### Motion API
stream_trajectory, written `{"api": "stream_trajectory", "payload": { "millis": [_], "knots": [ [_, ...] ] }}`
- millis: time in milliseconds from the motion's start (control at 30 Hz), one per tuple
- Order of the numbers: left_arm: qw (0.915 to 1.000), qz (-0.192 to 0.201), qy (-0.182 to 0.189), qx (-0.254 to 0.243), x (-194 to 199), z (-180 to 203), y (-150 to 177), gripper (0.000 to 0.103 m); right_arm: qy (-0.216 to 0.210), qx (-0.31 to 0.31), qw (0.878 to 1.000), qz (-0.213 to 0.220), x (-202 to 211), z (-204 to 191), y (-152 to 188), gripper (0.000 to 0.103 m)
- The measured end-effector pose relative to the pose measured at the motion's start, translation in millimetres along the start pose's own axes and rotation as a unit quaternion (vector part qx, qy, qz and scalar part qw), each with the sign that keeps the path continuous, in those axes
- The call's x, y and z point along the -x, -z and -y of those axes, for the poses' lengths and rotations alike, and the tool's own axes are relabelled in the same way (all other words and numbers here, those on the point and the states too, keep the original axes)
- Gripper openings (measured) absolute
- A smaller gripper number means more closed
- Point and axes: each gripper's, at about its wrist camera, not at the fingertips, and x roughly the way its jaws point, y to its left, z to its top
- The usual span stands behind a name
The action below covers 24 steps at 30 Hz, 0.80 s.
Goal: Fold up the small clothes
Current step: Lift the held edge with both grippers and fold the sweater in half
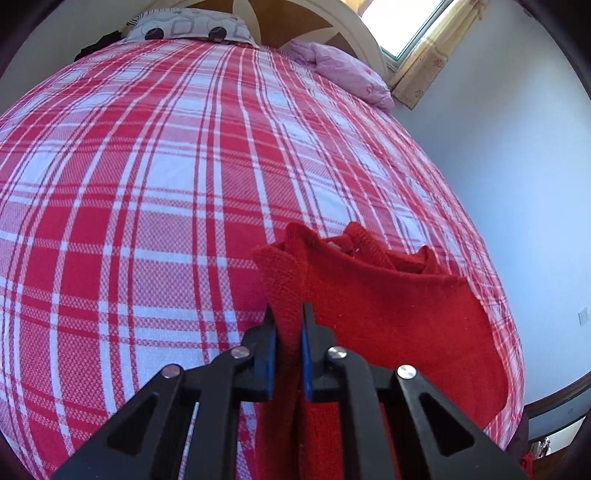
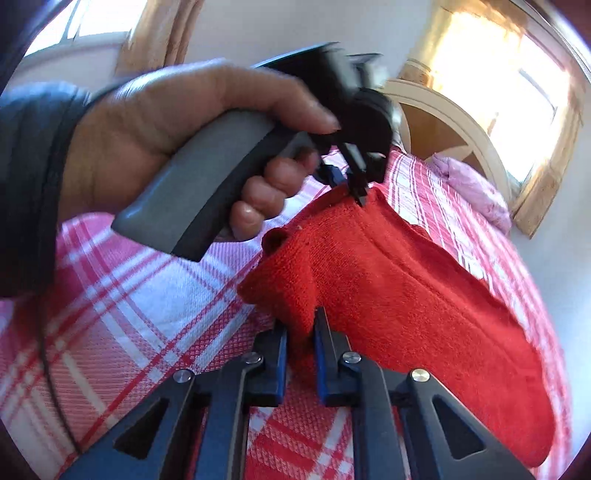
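A small red knitted garment point(image 1: 388, 306) is lifted off the red-and-white plaid bedspread point(image 1: 155, 177). My left gripper point(image 1: 290, 314) is shut on one corner of it, the cloth pinched between the blue pads. In the right wrist view the same red garment point(image 2: 399, 280) stretches away from my right gripper point(image 2: 301, 325), which is shut on a fold at its near edge. Farther off in that view, a hand point(image 2: 177, 122) holds the left gripper point(image 2: 360, 197), clamped on the garment's far corner.
The plaid bedspread point(image 2: 118, 306) covers the whole bed. A patterned pillow point(image 1: 192, 27) and a pink cloth point(image 1: 347, 70) lie by the headboard. The bed's right edge meets a white wall point(image 1: 498, 155) under a curtained window point(image 1: 417, 22).
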Motion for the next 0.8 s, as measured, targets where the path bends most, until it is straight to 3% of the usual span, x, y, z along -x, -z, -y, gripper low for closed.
{"api": "stream_trajectory", "payload": {
  "millis": [167,400,800],
  "knots": [
    [0.9997,0.021,0.007,0.001,17,17,-8,0.011,-0.019,-0.045,0.998,0.034,25,30,-4,0.011],
    [0.9980,0.053,0.033,-0.010,33,72,-21,0.010,-0.033,-0.119,0.990,0.065,53,85,-2,0.010],
    [0.9937,0.045,0.062,-0.082,9,189,-31,0.010,-0.047,-0.238,0.967,0.075,82,180,46,0.010]
  ]
}}
